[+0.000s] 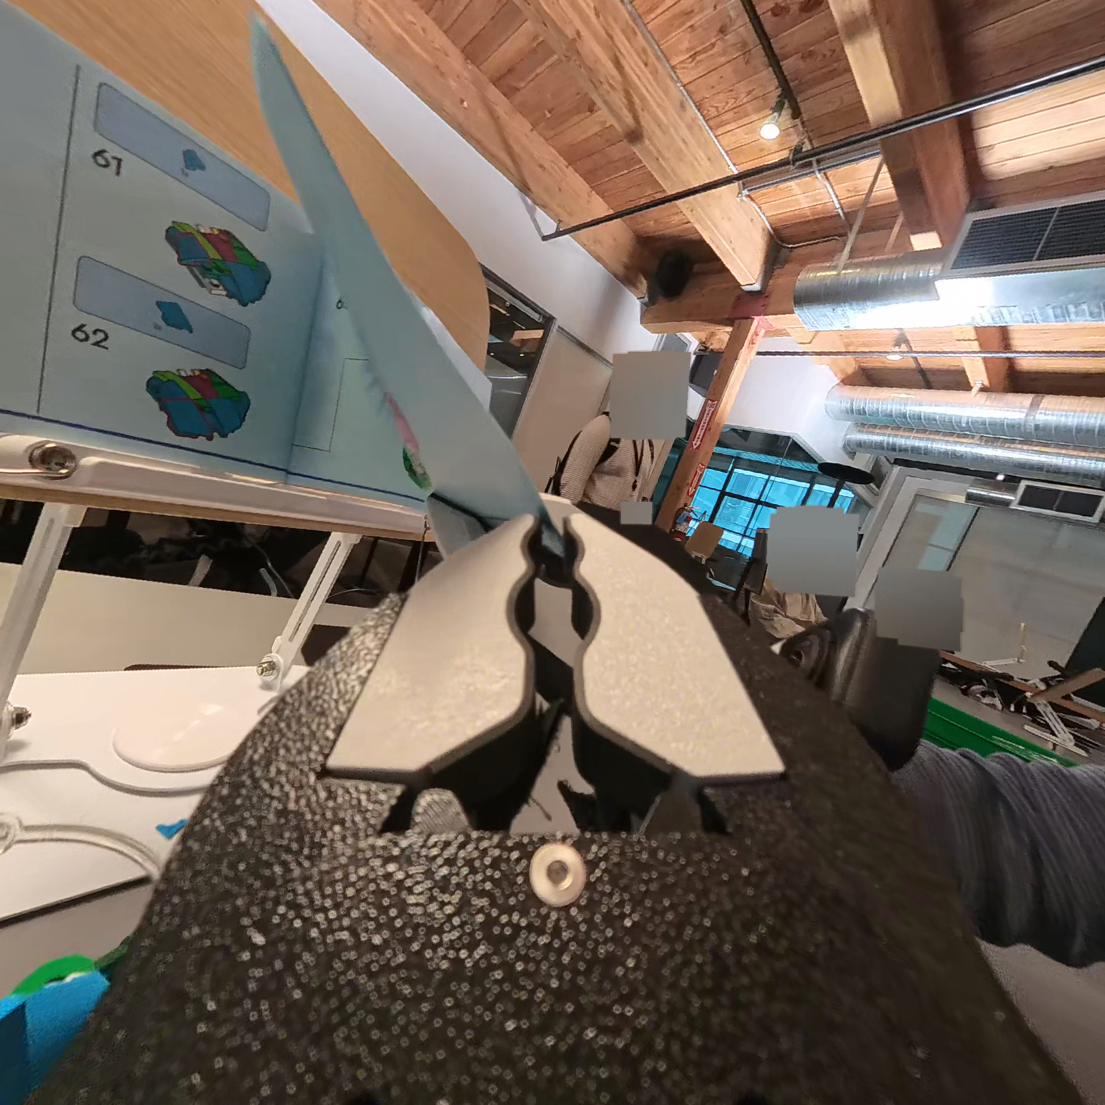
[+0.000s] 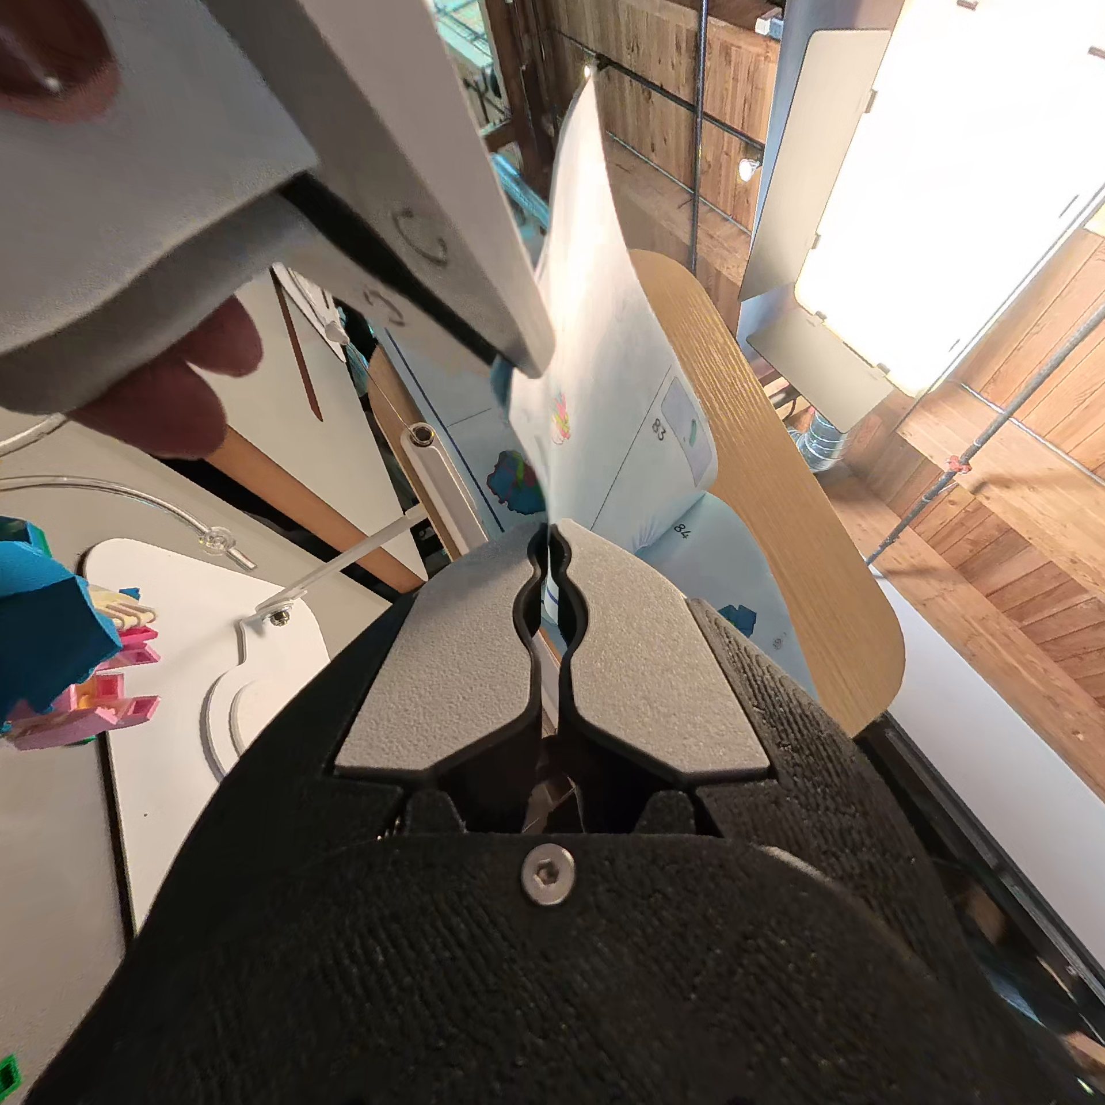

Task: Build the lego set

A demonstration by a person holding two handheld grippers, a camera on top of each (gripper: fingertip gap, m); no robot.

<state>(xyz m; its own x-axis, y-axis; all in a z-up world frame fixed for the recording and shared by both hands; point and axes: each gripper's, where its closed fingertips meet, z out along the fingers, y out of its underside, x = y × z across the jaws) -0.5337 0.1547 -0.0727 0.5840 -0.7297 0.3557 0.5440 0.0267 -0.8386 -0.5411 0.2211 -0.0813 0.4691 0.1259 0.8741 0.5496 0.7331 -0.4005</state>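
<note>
The light blue instruction booklet stands open on a wooden stand. My left gripper is shut on the lower edge of a lifted page, which stands up edge-on. My right gripper is shut on the bottom edge of the same curled page. The left gripper also shows in the right wrist view, held by a hand and pinching the page higher up. The partly built lego model, blue, pink and green, sits at the left; its corner also shows in the left wrist view.
The stand's white base plate and white struts sit on the white table. A small blue piece lies on the table. A grey sleeve reaches in from the right. People and a black chair are in the background. The tips of one gripper are about 7 centimeters away from the tips of the other.
</note>
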